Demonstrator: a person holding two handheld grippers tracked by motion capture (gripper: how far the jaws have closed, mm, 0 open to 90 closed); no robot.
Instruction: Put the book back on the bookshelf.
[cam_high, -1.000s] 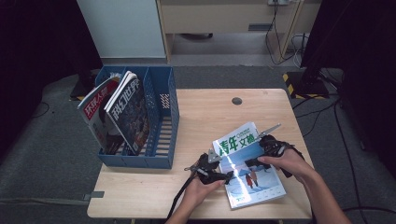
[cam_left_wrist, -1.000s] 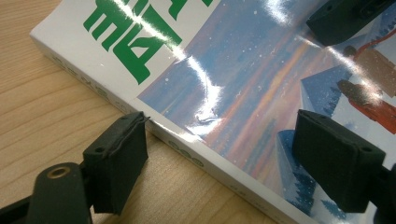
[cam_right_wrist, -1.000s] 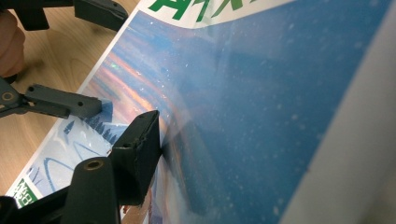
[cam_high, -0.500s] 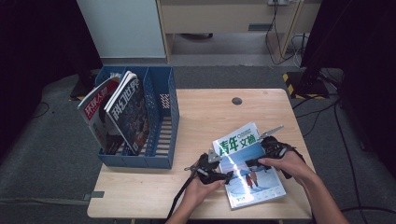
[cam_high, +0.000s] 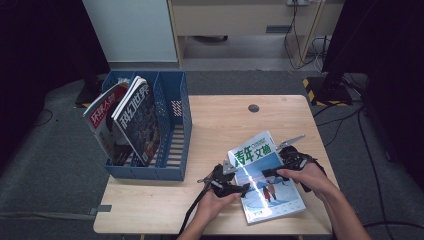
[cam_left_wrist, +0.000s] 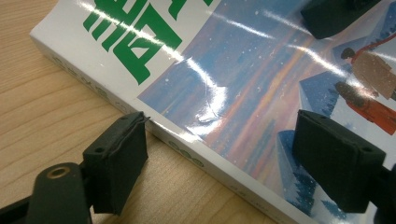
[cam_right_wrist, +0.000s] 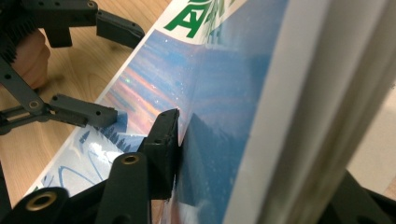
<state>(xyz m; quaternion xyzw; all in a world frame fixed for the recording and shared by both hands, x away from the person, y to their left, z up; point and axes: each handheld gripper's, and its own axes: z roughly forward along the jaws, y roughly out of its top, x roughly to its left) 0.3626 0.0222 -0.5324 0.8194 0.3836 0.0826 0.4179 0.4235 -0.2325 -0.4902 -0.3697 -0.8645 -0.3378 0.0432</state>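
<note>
1. Step in hand, as we judge it: lifting the glossy blue-and-white magazine with green title characters off the pale wooden desk.
2. Our right gripper has just been closing on its raised right edge, apparently pinching the pages.
3. Our left gripper stands spread, straddling the spine edge.
4. Next, likely: stand it in the blue slotted plastic file rack.

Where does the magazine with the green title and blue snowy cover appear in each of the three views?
High view: the magazine lies at the table's lower right, between both grippers.
Left gripper view: it crosses the upper right, spine edge running diagonally above the wooden table.
Right gripper view: its cover and page edges rise steeply through the middle and right.
Shared landmark: the green title lettering on the cover.
</note>
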